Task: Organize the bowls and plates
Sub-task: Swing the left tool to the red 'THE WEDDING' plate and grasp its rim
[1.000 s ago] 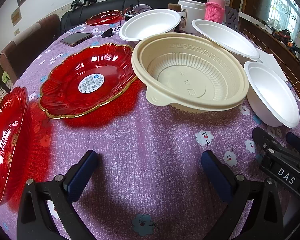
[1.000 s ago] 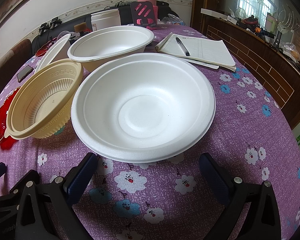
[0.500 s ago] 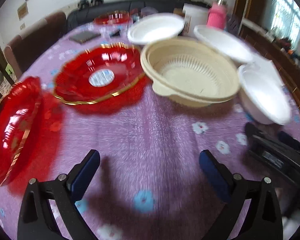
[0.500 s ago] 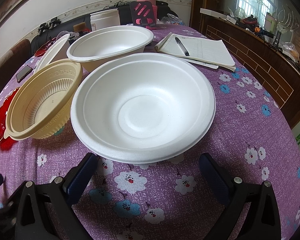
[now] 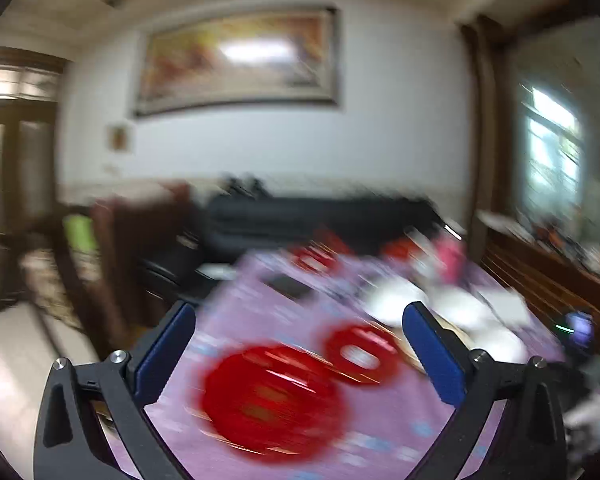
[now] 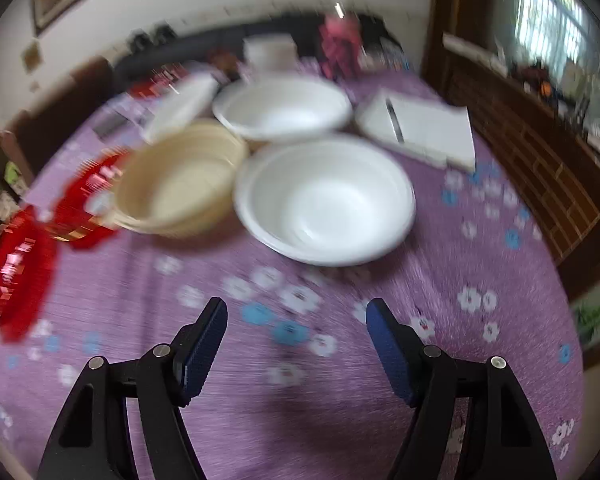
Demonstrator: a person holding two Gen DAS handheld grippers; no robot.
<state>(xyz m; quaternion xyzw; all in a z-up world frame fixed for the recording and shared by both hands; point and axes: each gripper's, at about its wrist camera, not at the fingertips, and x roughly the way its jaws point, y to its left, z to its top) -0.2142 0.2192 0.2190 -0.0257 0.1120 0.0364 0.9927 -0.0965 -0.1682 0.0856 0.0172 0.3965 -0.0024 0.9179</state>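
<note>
My right gripper (image 6: 296,312) hovers over the purple cloth, short of a large white bowl (image 6: 324,200). Its jaws are closing with nothing between them. Behind that bowl stands a second white bowl (image 6: 284,108), and a beige ribbed bowl (image 6: 180,180) sits to the left. Two red glass plates (image 6: 88,200) (image 6: 12,272) lie further left. My left gripper (image 5: 300,340) is open and empty, raised high above the table. Through heavy blur, its view shows the near red plate (image 5: 268,396) and a second red plate (image 5: 360,354) beyond it.
A notebook with a pen (image 6: 420,128) lies behind and to the right of the bowls. A tilted white plate (image 6: 184,104), a white tub (image 6: 272,52), a pink bottle (image 6: 340,44) and a phone (image 6: 110,124) crowd the back. A wooden cabinet (image 6: 540,152) borders the right.
My left gripper has swung up and back, so its view now takes in the wall and a painting. My right gripper has lifted back from the white bowl and its jaws have narrowed.
</note>
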